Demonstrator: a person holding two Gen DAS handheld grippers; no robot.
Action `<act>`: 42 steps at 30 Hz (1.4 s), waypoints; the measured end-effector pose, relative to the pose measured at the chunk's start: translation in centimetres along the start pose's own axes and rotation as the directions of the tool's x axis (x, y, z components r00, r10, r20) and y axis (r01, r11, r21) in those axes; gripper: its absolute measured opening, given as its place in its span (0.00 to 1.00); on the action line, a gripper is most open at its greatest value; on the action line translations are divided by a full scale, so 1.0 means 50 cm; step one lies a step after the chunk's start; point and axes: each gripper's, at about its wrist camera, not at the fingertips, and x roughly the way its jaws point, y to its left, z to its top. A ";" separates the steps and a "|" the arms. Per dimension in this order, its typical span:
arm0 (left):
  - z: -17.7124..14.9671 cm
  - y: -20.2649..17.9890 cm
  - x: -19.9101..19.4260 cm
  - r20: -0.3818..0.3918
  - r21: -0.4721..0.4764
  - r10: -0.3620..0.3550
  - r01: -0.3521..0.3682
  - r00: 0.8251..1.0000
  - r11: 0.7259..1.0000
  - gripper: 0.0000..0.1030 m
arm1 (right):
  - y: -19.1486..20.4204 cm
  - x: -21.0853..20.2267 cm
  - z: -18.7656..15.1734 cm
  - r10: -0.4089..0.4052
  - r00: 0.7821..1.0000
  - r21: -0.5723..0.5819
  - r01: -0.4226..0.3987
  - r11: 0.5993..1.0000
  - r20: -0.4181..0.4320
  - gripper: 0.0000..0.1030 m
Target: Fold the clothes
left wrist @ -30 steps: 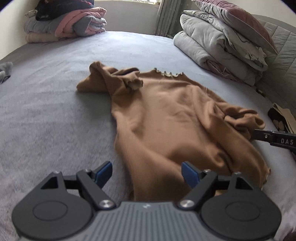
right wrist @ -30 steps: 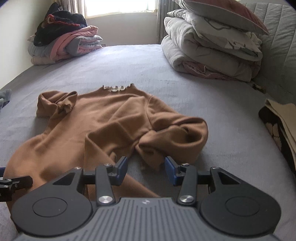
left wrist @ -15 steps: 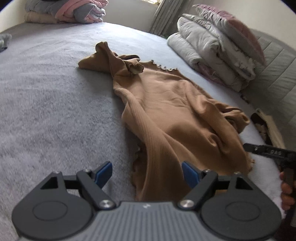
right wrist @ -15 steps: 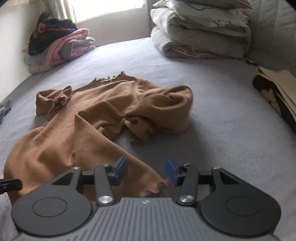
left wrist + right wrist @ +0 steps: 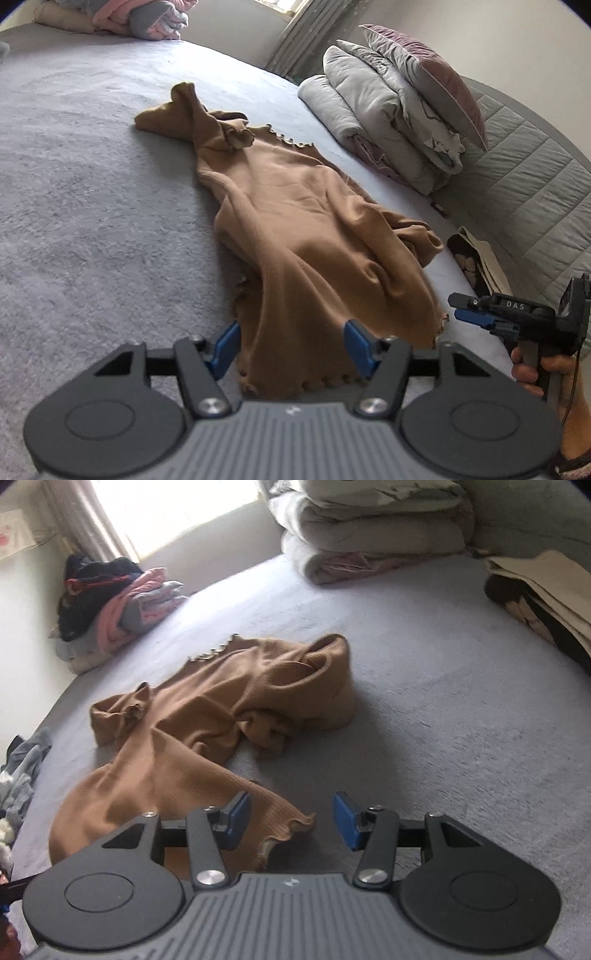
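On grey bed (image 5: pixel 92 221): brown top (image 5: pixel 303 229) hem between closing left gripper (image 5: pixel 291 347); right gripper (image 5: pixel 291 819) spread.

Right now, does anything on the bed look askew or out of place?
Yes: the brown ribbed top lies crooked, its right sleeve bunched into a heap and its left sleeve crumpled. Loose grey clothes lie rumpled at the bed's edge.

On the bed (image 5: pixel 92 221) the brown top (image 5: pixel 303 236) lies mid-mattress — folded clothes pile (image 5: pixel 118 605) behind it to the left, stacked duvets (image 5: pixel 388 122) behind it to the right.
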 end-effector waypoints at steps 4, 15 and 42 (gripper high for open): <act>-0.005 0.002 0.022 -0.033 -0.016 0.006 -0.007 0.999 1.000 0.51 | 0.017 0.017 0.002 0.010 1.000 -0.061 -0.010 0.998 -0.001 0.51; -0.006 0.004 0.025 -0.063 -0.043 0.072 -0.074 0.995 0.996 0.10 | 0.029 0.062 -0.016 -0.020 0.996 -0.159 0.005 0.987 -0.089 0.07; 0.078 -0.097 -0.166 -0.027 -0.020 0.147 -0.147 0.989 0.989 0.07 | 0.088 -0.188 0.021 -0.057 0.998 -0.160 0.055 0.986 -0.010 0.06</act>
